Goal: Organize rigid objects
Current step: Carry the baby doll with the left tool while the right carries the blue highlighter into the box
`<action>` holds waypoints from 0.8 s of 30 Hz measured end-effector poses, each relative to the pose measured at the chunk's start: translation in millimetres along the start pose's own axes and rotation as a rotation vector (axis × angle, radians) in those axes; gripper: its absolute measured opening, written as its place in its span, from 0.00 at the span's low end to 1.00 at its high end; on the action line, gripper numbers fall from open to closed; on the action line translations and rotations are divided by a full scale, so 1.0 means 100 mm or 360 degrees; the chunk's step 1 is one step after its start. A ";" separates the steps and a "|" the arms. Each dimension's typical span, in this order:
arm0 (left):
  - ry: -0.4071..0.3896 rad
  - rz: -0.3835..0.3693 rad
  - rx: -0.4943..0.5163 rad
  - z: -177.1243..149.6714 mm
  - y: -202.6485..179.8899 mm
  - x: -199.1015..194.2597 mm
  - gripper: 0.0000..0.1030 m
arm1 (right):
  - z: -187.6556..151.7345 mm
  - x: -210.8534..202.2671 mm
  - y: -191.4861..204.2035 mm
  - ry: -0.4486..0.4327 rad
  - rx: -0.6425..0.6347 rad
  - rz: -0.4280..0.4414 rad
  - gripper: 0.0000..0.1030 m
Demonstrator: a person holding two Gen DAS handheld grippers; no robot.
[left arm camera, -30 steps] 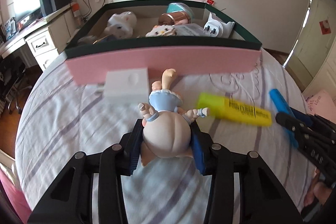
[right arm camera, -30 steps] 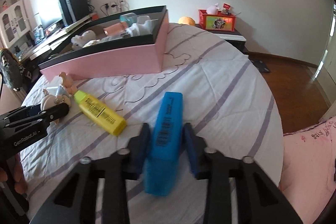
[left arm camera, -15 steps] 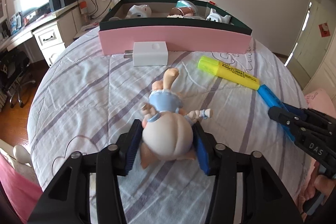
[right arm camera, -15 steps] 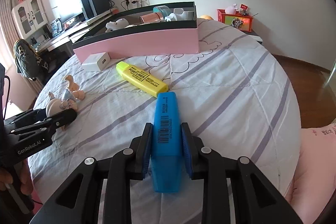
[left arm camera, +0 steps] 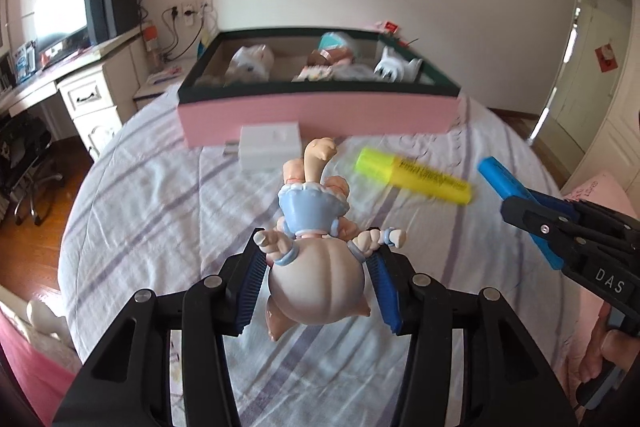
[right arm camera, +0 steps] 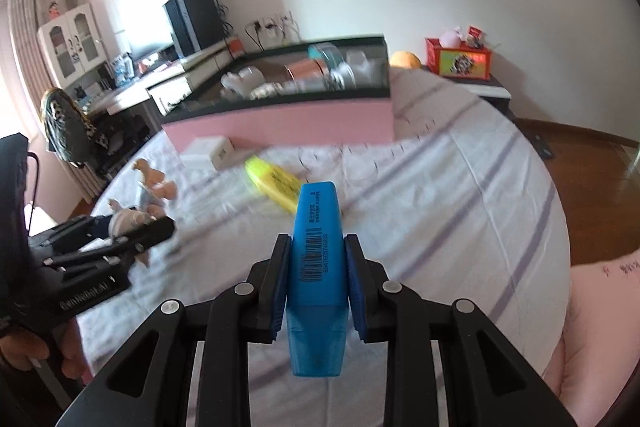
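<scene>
Your left gripper [left arm camera: 316,281] clamps the pig figurine [left arm camera: 314,267] by its head, and your right gripper [right arm camera: 316,267] pinches the blue highlighter [right arm camera: 317,259] mid-barrel, both raised over the bed, facing the pink box [left arm camera: 316,113] for dropping in.

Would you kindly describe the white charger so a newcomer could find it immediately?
Start at the pink box on the striped bedsheet. The white charger lies against its front wall, near the left end. It is the only plain white block there; the yellow highlighter nearby is long and bright.
</scene>
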State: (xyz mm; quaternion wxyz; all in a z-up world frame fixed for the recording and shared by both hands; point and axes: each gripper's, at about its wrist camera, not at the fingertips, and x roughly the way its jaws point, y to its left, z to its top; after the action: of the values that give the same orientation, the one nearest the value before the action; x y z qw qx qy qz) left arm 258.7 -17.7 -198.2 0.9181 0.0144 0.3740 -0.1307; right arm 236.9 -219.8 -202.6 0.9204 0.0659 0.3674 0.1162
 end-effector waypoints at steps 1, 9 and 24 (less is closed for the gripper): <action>-0.0011 -0.0014 0.0003 0.04 -0.01 -0.01 0.48 | 0.05 -0.01 0.02 -0.0012 -0.0010 0.0012 0.26; -0.0136 -0.0097 0.0090 0.64 -0.07 -0.03 0.48 | 0.62 0.02 0.13 -0.0116 -0.0090 0.0133 0.26; 0.0083 0.0029 0.0078 1.90 0.36 1.40 0.48 | 1.92 1.24 -0.16 -0.0083 -0.0005 0.0072 0.26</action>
State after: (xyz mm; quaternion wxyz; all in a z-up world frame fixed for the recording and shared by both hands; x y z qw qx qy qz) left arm 493.7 -39.0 -161.1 0.9086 0.0437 0.3943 -0.1309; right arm 459.7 -209.9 -149.8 0.9270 0.0757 0.3414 0.1359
